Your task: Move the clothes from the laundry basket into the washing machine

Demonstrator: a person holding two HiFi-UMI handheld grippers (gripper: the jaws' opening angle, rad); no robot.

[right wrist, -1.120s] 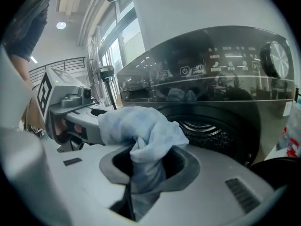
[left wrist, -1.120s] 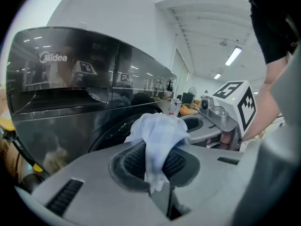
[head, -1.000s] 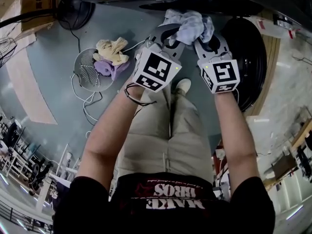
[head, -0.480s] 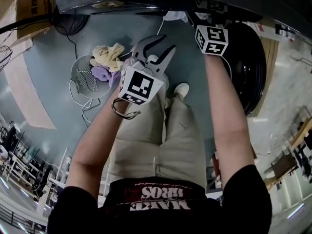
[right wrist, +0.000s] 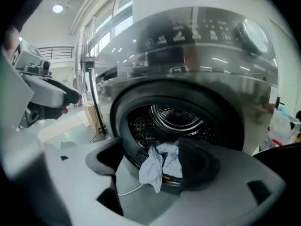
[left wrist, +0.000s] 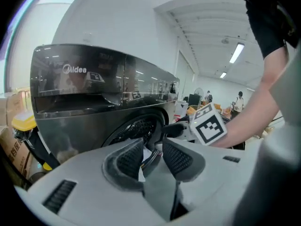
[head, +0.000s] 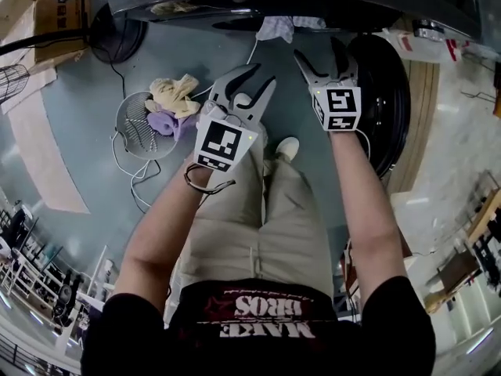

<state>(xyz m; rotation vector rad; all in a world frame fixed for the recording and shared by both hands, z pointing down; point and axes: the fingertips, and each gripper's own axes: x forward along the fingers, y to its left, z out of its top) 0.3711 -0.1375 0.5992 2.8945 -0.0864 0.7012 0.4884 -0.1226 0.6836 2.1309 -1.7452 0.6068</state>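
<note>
- Cloth (right wrist: 159, 166) hangs over the washing machine's (right wrist: 188, 55) drum lip, freed from my claws.
- Right gripper (head: 319, 57) has just opened wide and left gripper (head: 252, 84) partway; both are empty.
- Clothes (head: 174, 94) wait in the laundry basket (head: 129, 128).

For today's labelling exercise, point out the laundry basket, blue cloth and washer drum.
laundry basket (head: 131, 128), head view, bare mesh.
blue cloth (right wrist: 151, 168), right gripper view, hanging fold.
washer drum (right wrist: 176, 117), right gripper view, back wall.

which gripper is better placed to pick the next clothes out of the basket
Left. The left gripper, jaws just opened and empty, hangs beside the laundry basket and its clothes. The right gripper, also just opened and empty, faces the washing machine.
</note>
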